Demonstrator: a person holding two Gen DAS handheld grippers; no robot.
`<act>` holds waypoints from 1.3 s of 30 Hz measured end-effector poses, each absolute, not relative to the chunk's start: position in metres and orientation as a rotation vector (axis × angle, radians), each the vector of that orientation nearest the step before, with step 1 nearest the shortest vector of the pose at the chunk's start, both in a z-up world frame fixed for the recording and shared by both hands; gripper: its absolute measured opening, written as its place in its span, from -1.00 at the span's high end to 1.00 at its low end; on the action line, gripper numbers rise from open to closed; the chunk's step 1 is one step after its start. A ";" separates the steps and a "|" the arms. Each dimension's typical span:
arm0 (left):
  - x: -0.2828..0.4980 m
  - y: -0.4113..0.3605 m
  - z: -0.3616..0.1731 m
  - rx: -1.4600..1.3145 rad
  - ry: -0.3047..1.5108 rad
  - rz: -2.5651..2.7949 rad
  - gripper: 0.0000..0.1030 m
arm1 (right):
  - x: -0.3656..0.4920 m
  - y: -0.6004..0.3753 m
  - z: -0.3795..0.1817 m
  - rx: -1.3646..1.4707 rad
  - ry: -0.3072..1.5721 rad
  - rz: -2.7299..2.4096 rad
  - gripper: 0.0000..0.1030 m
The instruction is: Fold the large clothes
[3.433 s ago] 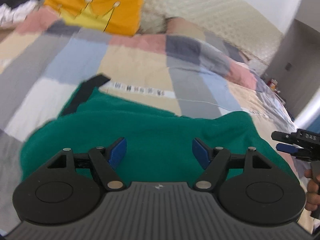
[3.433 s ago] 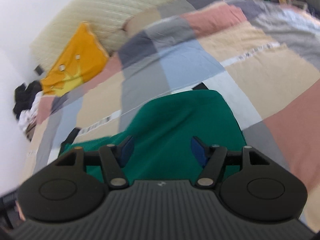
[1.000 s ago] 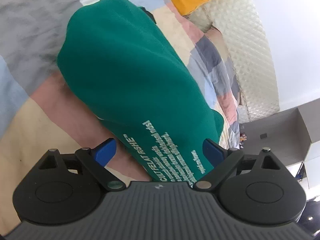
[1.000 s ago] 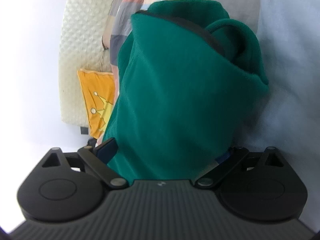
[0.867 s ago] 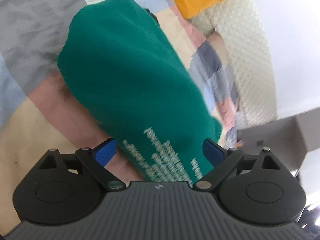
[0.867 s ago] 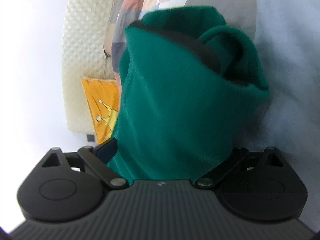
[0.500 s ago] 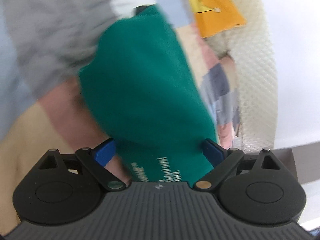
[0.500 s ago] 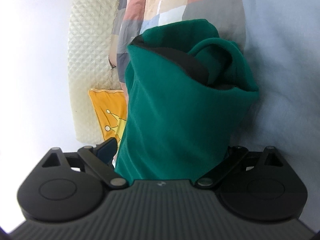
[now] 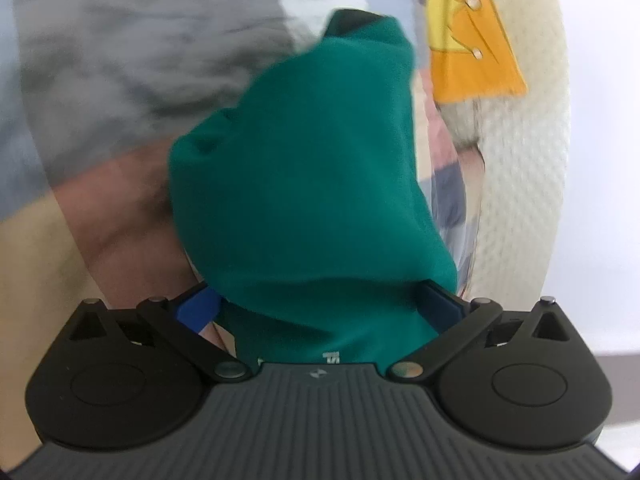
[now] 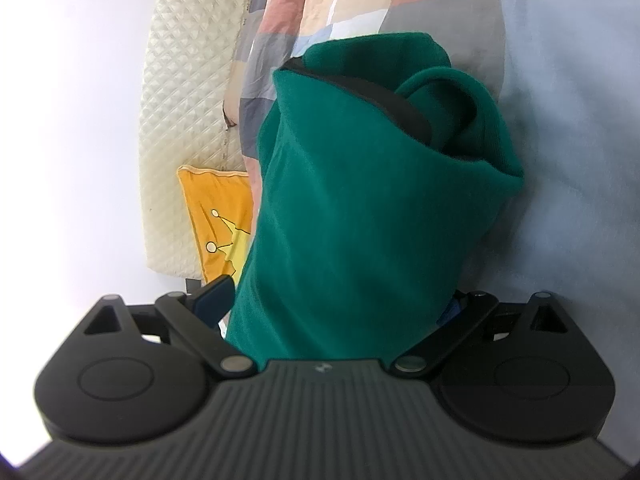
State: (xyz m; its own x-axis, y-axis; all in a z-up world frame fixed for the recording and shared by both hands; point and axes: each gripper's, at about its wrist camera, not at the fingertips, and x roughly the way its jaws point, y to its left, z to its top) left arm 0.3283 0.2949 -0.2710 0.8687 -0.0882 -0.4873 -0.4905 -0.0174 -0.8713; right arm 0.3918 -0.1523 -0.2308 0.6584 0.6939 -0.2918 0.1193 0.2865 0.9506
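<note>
Green garment (image 9: 304, 184) bunched between both grippers' fingers, left (image 9: 320, 306) opening, right (image 10: 340, 304) spread; print unreadable.

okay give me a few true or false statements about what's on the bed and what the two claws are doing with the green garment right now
1. The garment is green. True.
2. It lies between the fingers of both the left claw and the right claw. True.
3. The pillow is blue. False: it is orange-yellow with a crown drawing.
4. The bedspread is plain white. False: it is a patchwork of grey, pink, beige and blue.
5. The garment lies spread out flat. False: it is bundled up.
</note>
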 end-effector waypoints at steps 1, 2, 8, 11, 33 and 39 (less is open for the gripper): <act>0.329 0.295 -0.272 -1.581 0.463 0.347 -1.00 | 0.398 -0.152 -0.235 1.244 0.800 0.446 -0.94; 0.331 0.295 -0.272 -1.583 0.460 0.354 -1.00 | 0.400 -0.152 -0.236 1.241 0.802 0.450 -0.94; 0.336 0.289 -0.265 -1.519 0.468 0.383 -1.00 | 0.408 -0.144 -0.240 1.231 0.839 0.483 -0.94; 0.337 0.289 -0.264 -1.497 0.465 0.388 -1.00 | 0.413 -0.141 -0.239 1.208 0.843 0.485 -0.93; 0.316 0.282 -0.230 -1.345 0.446 0.336 -0.01 | 0.415 -0.138 -0.208 0.994 0.734 0.491 0.56; 0.314 0.277 -0.211 -1.255 0.446 0.317 0.19 | 0.410 -0.147 -0.198 0.964 0.680 0.518 0.61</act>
